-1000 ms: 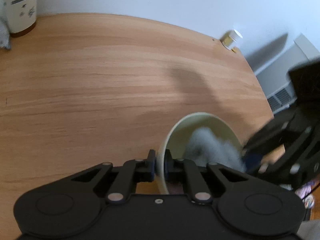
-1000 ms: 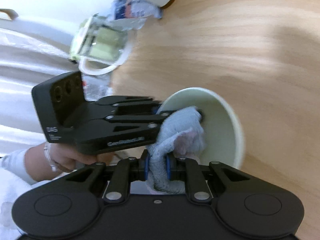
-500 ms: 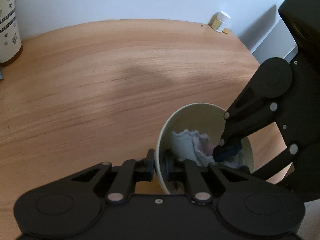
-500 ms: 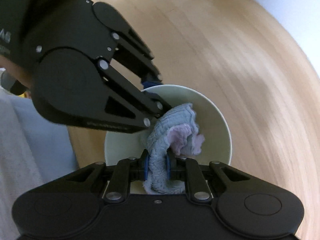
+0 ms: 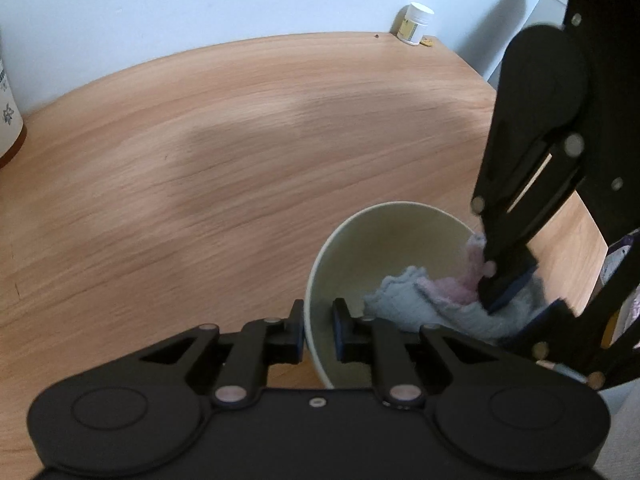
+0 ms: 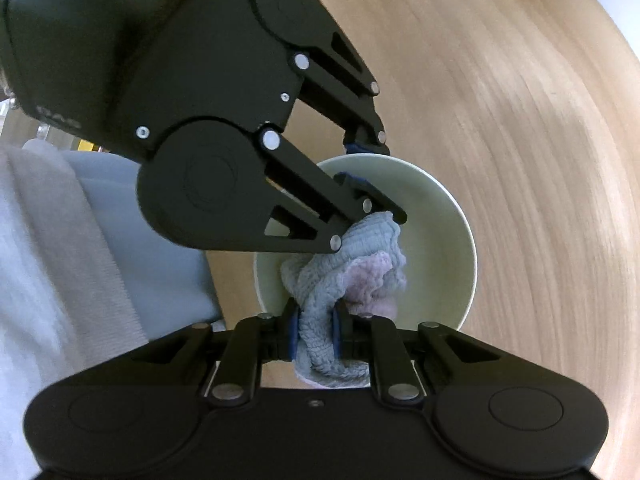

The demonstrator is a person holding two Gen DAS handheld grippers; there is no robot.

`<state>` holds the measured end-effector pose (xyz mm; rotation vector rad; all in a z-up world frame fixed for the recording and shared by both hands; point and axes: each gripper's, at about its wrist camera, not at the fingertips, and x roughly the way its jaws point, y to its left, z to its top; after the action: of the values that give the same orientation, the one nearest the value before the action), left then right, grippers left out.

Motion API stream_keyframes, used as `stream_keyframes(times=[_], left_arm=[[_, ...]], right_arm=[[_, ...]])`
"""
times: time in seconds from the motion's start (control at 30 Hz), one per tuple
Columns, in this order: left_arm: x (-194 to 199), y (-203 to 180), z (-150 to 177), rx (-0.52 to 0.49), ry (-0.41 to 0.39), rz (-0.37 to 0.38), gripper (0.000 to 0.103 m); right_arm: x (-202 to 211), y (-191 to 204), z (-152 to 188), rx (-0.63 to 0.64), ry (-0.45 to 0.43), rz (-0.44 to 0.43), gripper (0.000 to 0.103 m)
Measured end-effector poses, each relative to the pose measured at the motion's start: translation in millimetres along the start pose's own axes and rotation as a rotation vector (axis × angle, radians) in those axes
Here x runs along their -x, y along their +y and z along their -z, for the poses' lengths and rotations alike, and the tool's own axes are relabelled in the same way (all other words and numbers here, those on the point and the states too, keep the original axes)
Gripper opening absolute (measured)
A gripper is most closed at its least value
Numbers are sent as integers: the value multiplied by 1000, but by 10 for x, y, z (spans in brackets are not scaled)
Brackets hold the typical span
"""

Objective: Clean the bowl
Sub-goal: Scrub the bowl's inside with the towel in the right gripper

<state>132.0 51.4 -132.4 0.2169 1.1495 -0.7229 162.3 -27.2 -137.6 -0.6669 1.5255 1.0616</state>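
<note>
Bowl [image 5: 384,240], pale green-cream, tipped on its side above the wooden tabletop [image 5: 200,152], open mouth turned toward the right claw. Gripped at the near rim by the left claw [image 5: 318,330]: one finger outside the wall, the other inside, pinched tight on the thin rim. Seen again from the right wrist camera as a round pale bowl [image 6: 448,240], with the left claw [image 6: 370,162] reaching in from upper left and straddling its far rim.

Closest to the right wrist camera, right claw [image 6: 315,330] clamped narrowly on a bunched cloth [image 6: 344,276], grey-blue terry with a pink patch. Cloth pushed into the bowl's interior, touching the inner wall; a short tail hanging back behind the fingers. From the left wrist camera, same cloth [image 5: 420,300] lying low in the bowl, right claw [image 5: 510,286] coming down from the upper right, fingertips partly buried in the fabric.

Farther off, bare wood grain across the tabletop. At the far edge against the white wall [image 5: 200,0], a small white-capped jar [image 5: 414,24]. At far left, part of a patterned white container [image 5: 8,120] with a brown base.
</note>
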Motion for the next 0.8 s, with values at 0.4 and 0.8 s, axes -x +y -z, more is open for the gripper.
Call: stream_keyframes(times=[0.4,0.8], left_arm=[[58,129,83,165,-1,76,8],[65,74,110,98,5,70,12]], right_arm=[[63,-46,147,-103,-119,167,18],[-149,-17,87,-122,-135,277,17]])
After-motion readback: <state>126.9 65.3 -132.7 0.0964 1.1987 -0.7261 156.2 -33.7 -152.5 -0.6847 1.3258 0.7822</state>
